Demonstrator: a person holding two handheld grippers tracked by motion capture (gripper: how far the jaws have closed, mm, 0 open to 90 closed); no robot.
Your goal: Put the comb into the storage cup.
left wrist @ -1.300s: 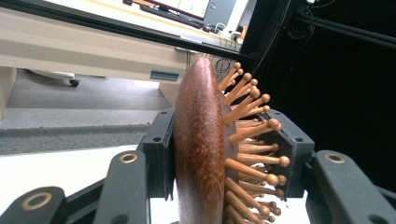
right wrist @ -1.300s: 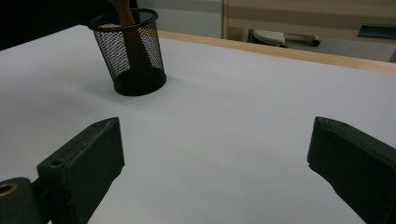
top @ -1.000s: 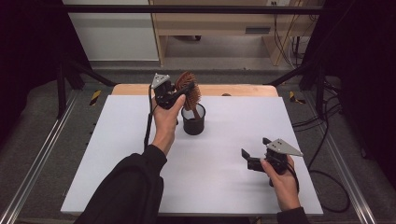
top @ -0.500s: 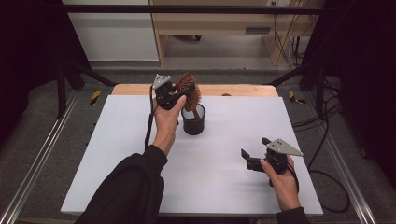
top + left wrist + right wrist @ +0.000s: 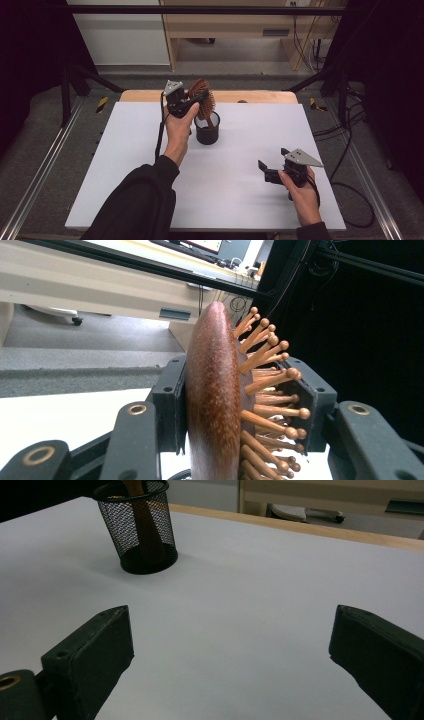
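Glossy wooden hairbrush [image 5: 212, 400], seemingly metal mesh cup [image 5: 137, 527]

The wooden hairbrush [image 5: 215, 405] runs off the left gripper view's bottom edge, its handle partly hidden inside the mesh cup [image 5: 207, 131].

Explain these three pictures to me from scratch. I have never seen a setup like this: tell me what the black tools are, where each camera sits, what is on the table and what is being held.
A person sits at a white table and works with two hand-held tools, each with two black jaws that pinch. The high view looks down from above the person's side. The other two pictures come from small cameras riding on each tool, looking along its jaws.

The left gripper is shut on the head of a wooden hairbrush; its handle reaches down into a black mesh cup standing on the table. In the right gripper view the handle shows through the mesh.

The right gripper is near the table's right edge, jaws open, with nothing between them.
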